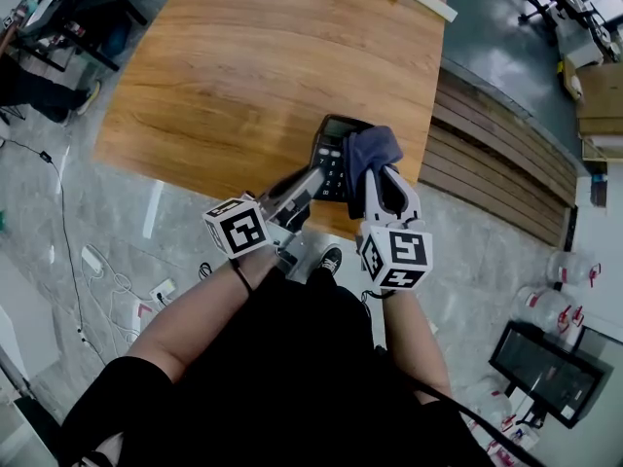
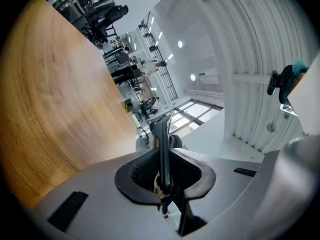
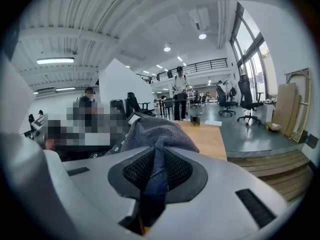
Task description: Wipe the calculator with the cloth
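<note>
Right gripper [image 1: 382,185] clamping blue cloth [image 1: 374,150] for wiping | left gripper [image 1: 313,181] pinching calculator [image 1: 337,134] steady at tabletop's [image 1: 243,76] near edge

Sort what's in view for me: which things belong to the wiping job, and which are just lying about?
In the job:
calculator, clamped in the left tongs
blue cloth, clamped in the right tongs

Lying about:
white block on the wooden table
cardboard boxes
floor cables
</note>
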`<state>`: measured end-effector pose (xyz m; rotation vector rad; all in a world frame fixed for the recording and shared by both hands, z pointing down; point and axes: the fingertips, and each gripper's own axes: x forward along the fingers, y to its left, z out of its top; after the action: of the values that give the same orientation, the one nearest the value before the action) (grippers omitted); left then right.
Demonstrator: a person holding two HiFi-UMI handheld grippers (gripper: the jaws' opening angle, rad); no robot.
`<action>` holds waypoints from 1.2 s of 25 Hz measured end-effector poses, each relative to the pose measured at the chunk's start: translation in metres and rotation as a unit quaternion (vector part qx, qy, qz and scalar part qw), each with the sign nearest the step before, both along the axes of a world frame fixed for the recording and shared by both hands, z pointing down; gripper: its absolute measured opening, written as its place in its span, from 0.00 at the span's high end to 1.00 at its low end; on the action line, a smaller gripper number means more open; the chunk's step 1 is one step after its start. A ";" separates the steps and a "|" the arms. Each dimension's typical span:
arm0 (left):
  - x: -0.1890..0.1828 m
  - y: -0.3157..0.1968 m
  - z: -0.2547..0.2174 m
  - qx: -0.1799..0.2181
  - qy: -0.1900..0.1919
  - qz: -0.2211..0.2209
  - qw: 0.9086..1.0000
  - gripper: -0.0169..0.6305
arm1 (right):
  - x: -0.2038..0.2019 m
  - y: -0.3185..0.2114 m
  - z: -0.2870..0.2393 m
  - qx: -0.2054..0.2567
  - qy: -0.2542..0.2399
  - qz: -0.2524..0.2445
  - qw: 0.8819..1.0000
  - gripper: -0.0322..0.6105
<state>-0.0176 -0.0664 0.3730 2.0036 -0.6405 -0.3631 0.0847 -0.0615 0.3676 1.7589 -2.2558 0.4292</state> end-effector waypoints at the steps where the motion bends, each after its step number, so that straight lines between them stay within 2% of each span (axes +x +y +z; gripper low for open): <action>1: -0.001 -0.002 -0.001 -0.002 0.002 -0.003 1.000 0.87 | -0.004 0.004 0.002 -0.003 -0.002 -0.004 1.000 0.86; 9: -0.006 -0.016 -0.002 -0.020 0.020 -0.026 0.999 0.87 | -0.072 0.041 -0.003 0.004 -0.009 -0.099 0.995 0.86; 13: -0.011 -0.021 -0.006 -0.041 0.039 -0.038 0.998 0.87 | -0.083 0.055 0.012 -0.007 -0.002 -0.126 0.992 0.86; 16: -0.008 -0.019 -0.013 -0.056 0.070 -0.036 0.995 0.87 | -0.081 0.058 0.024 -0.013 -0.001 -0.127 0.992 0.86; 22: -0.013 -0.011 -0.018 -0.103 0.129 -0.039 0.986 0.87 | -0.079 0.049 0.028 0.016 0.016 -0.116 0.993 0.86; 30: -0.018 -0.010 -0.027 -0.126 0.162 -0.036 0.978 0.87 | -0.075 0.025 0.028 0.043 0.020 -0.100 0.994 0.86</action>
<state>-0.0356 -0.0764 0.3465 1.6372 -0.5241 -0.6071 0.0101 -0.0364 0.3960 1.5423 -2.4245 0.2574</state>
